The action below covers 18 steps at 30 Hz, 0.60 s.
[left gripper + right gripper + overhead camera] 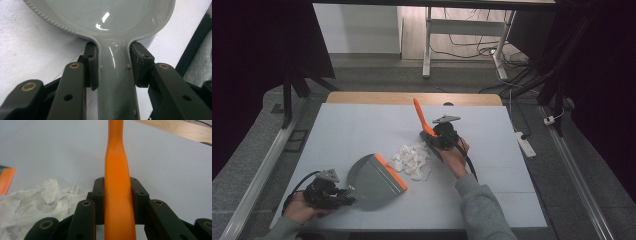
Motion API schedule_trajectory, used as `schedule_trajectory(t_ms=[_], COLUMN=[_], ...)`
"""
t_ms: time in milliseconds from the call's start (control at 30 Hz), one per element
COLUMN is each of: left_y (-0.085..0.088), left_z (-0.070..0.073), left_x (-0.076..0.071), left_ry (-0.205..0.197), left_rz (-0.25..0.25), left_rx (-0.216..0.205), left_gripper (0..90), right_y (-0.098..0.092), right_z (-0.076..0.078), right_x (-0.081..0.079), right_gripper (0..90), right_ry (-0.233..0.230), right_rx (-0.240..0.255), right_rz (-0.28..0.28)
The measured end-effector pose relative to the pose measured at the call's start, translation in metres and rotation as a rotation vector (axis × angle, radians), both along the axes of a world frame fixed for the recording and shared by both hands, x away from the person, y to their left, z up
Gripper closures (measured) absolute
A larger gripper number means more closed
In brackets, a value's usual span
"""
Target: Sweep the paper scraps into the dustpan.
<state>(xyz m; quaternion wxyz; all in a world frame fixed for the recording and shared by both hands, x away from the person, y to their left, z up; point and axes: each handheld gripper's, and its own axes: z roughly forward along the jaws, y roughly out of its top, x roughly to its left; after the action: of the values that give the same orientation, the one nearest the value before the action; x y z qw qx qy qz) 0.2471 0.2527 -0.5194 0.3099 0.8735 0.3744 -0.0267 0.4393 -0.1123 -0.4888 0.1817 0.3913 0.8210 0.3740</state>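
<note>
High view showed you at the near edge of the table [342, 125], a gripper in each hand, with a sweeping job apparently under way and nothing yet collected. Your left gripper [343, 194] sat at the near left, its jaws closed tight on the grey handle of the dustpan [374, 180]; in the left gripper view both pads pressed the handle's sides just below where it widened into the pan. The pan lay flat, its orange lip facing right and far toward the paper scraps [413, 159]. Those scraps lay in a loose white heap mid-table, just beside the lip but outside the pan. Your right gripper [435, 138] stood just right of the heap, its jaws clamped on the orange brush handle [420, 116], which rose up and to the far left.

By these pictures, both tools were in hand and lined up; the sweeping of the scraps into the pan, and anything after that, was left to do.

Much stayed unclear. Your right hand and gripper covered the brush's lower end, so you could not tell whether bristles touched the table or the scraps. The left gripper view cut off most of the pan, and the right gripper view lost the handle's tip beyond its top edge.
</note>
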Motion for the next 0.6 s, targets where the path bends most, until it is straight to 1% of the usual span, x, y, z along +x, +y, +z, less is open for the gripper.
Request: schedule_trajectory(t_ms=[133,300,400,533,567,600], left_y=[-0.002,-0.005,-0.007,-0.008,-0.009,-0.009], left_z=[0.0,0.0,0.0,0.0,0.0,0.0], left_x=[0.001,0.002,0.002,0.003,0.003,0.003], left_ry=[-0.002,0.001,0.002,0.002,0.001,0.001], left_rz=[-0.003,-0.01,-0.012,-0.016,-0.017,-0.016], left_rx=[0.0,0.0,0.001,0.0,0.001,0.0], left_gripper=[62.2,62.2,62.2,62.2,62.2,62.2], right_y=[0.006,0.011,0.015,0.024,0.026,0.029], right_z=[0.0,0.0,0.0,0.0,0.0,0.0], right_x=[-0.004,-0.008,-0.012,-0.019,-0.021,-0.023], right_gripper=[70.3,70.3,70.3,70.3,70.3,70.3], right_ry=[-0.002,0.004,0.017,0.026,0.032,0.043], right_rx=[-0.012,-0.013,0.006,0.014,0.021,0.038], right_rz=[0.013,0.032,0.047,0.08,0.088,0.103])
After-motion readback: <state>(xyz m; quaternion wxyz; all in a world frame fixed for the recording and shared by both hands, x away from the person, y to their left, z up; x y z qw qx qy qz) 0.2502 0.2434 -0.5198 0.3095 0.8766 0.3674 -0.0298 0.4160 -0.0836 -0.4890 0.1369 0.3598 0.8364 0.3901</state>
